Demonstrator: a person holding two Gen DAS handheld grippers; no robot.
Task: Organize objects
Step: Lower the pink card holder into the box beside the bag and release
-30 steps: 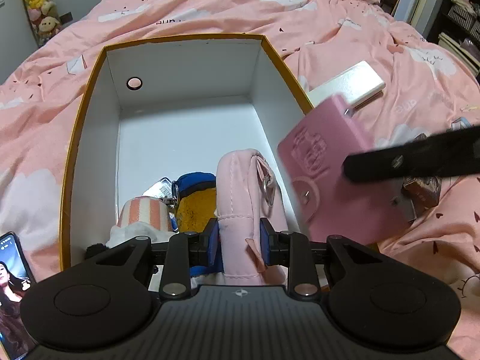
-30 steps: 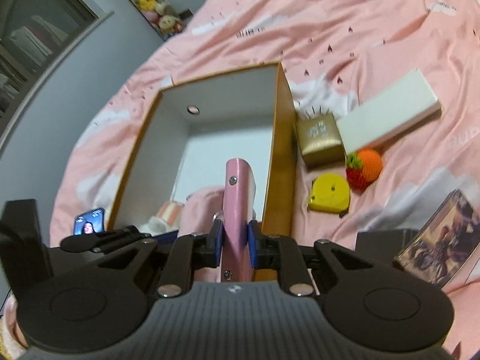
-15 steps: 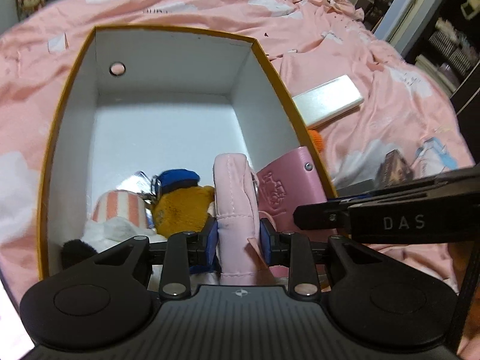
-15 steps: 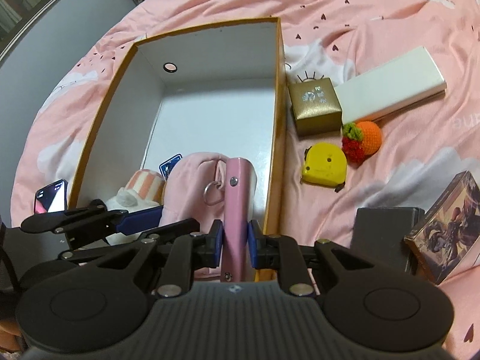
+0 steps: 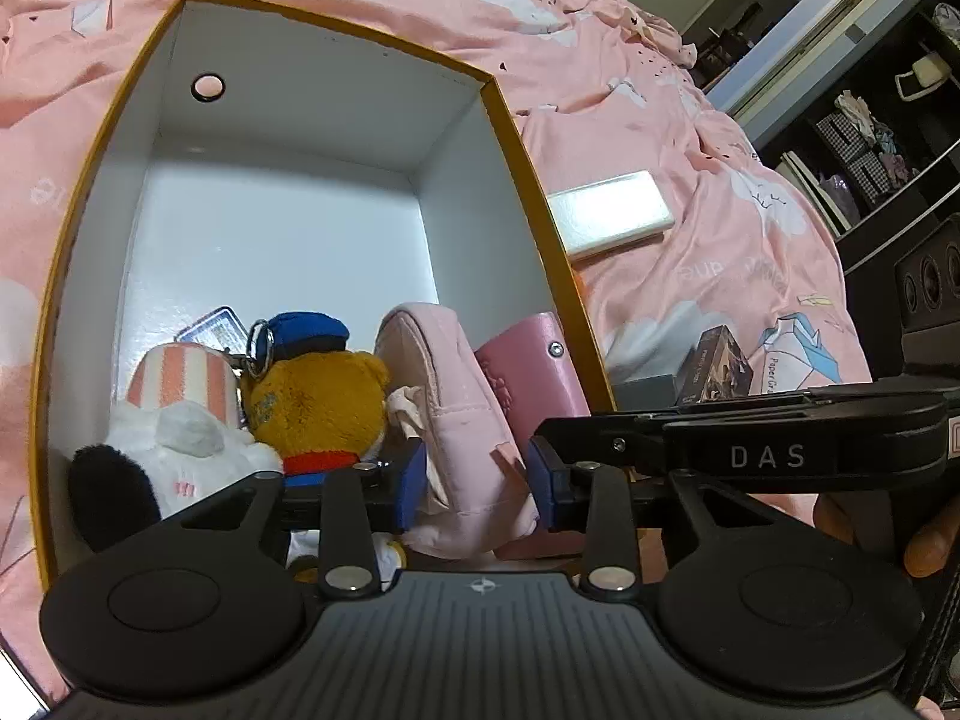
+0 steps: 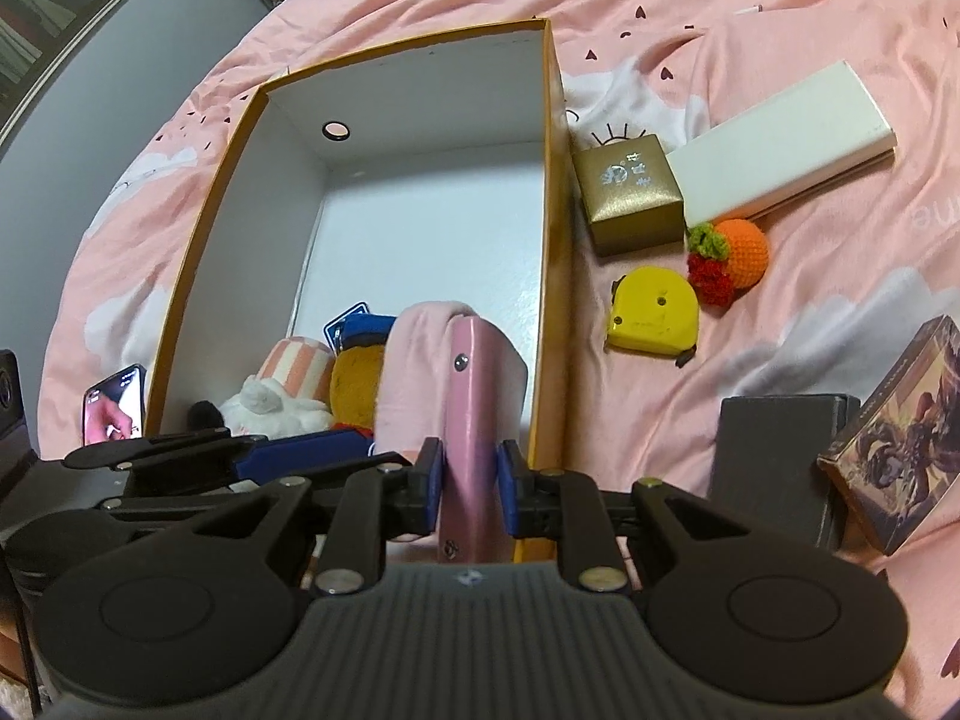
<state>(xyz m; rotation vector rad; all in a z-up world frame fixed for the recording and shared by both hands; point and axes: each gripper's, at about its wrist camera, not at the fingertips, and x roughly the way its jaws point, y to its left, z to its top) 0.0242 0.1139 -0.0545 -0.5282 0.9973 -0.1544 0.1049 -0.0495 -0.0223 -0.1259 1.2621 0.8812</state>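
Note:
An open box with orange rim (image 5: 516,138) and white inside sits on the pink bed; it also shows in the right wrist view (image 6: 549,180). My left gripper (image 5: 477,483) is shut on a pale pink pouch (image 5: 456,396) standing in the box's near end. My right gripper (image 6: 470,489) is shut on a pink wallet (image 6: 471,420), held upright inside the box beside the pouch (image 6: 414,372), against the right wall; the wallet also shows in the left wrist view (image 5: 531,372). A bear plush (image 5: 324,396) and a white plush (image 5: 180,438) lie in the box to the left.
Right of the box lie a gold box (image 6: 630,192), a long white box (image 6: 786,138), a knitted orange fruit (image 6: 729,258), a yellow tape measure (image 6: 654,315), a grey case (image 6: 774,462) and a printed card box (image 6: 900,438). A phone (image 6: 114,405) lies left of the box.
My right gripper has brought the pink wallet from above the bed down into the box next to the pouch. My left gripper kept hold of the pouch.

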